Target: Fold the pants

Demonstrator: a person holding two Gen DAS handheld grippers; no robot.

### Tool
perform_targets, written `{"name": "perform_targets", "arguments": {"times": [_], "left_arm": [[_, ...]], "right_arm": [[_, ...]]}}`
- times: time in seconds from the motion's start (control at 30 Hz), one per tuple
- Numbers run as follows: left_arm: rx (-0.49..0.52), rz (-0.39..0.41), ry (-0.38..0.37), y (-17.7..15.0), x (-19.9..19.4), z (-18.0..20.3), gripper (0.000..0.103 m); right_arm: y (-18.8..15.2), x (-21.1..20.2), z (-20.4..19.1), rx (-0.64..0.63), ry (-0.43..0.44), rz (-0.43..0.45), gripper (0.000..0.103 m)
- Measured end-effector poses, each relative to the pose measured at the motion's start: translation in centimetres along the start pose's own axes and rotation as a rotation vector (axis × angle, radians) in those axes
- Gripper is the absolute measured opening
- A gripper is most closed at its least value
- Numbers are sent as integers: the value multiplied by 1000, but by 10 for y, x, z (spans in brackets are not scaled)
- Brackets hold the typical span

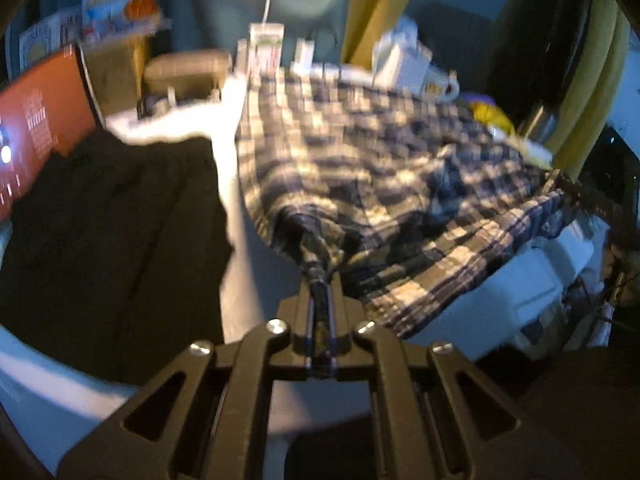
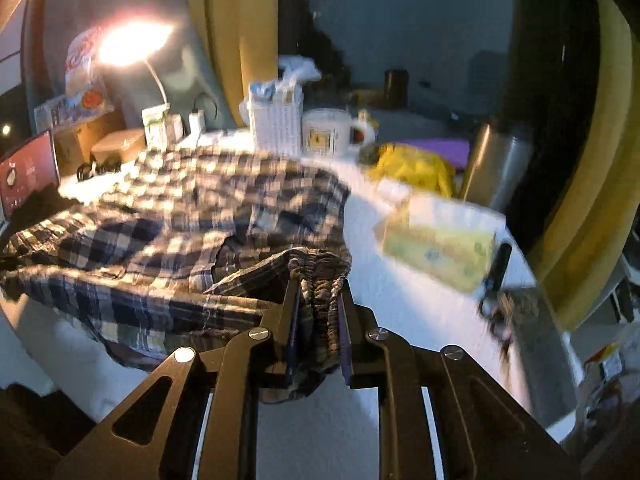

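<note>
A black garment [image 1: 116,240] lies at the left of the white table [image 1: 248,280]. Just right of it, the plaid pants [image 1: 360,168] sprawl across the tabletop. The left gripper [image 1: 320,276] is clamped tight on a thin fold of their near edge. The right gripper [image 2: 318,284] pinches what looks like the bunched waistband, though the view is blurred. Further right sit a mug [image 2: 326,132] and a tissue box [image 2: 440,248].
</note>
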State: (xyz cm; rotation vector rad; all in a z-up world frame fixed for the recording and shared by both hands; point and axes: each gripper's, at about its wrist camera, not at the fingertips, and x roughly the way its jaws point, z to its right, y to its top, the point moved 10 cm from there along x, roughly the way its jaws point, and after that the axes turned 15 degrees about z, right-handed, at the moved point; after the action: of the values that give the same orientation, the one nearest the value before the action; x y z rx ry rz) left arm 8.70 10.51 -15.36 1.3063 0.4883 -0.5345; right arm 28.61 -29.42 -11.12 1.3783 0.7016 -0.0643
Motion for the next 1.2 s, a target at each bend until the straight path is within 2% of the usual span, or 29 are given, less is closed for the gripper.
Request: {"name": "perform_targets", "arguments": {"times": [0.13, 0.23, 0.3, 0.47, 0.57, 0.6, 0.63, 0.67, 0.7, 0.73, 0.8, 0.93, 1.07, 1.2], "left_arm": [[-10, -104, 23, -40, 12, -6, 8], [2, -148, 30, -53, 13, -14, 9], [-4, -154, 30, -53, 9, -21, 11], [-14, -128, 134, -47, -7, -59, 13], [-59, -45, 177, -25, -13, -81, 17], [-56, -16, 186, -16, -13, -82, 20], [-52, 11, 179, -6, -11, -80, 22], [-49, 28, 164, 1, -6, -78, 30], [-48, 42, 144, 9, 1, -74, 43], [-47, 52, 123, 16, 9, -70, 47], [-41, 61, 83, 29, 28, -59, 64], [-26, 64, 29, 48, 74, -38, 66], [0, 60, 45, 63, 109, -34, 66], [22, 72, 37, 81, 125, -33, 66]], "right_arm": [[-47, 0, 2, 26, -10, -78, 18], [-76, 2, 7, 57, -20, -128, 18], [-78, -1, 8, 63, -17, -130, 18], [-75, -3, 8, 15, -30, -149, 19], [-70, -7, 12, 10, -38, -143, 33], [-69, -8, 15, 7, -48, -139, 44], [-66, -9, 18, 0, -60, -132, 50], [-61, -10, 20, -5, -68, -116, 57], [-55, -12, 21, -2, -67, -97, 59], [-49, -13, 21, 6, -61, -82, 59], [-41, -10, 22, 13, -60, -67, 59], [-25, 7, 23, 29, -63, -53, 59], [-9, 34, 23, 41, -54, -49, 59], [12, 63, 21, 28, -33, -46, 59]]}}
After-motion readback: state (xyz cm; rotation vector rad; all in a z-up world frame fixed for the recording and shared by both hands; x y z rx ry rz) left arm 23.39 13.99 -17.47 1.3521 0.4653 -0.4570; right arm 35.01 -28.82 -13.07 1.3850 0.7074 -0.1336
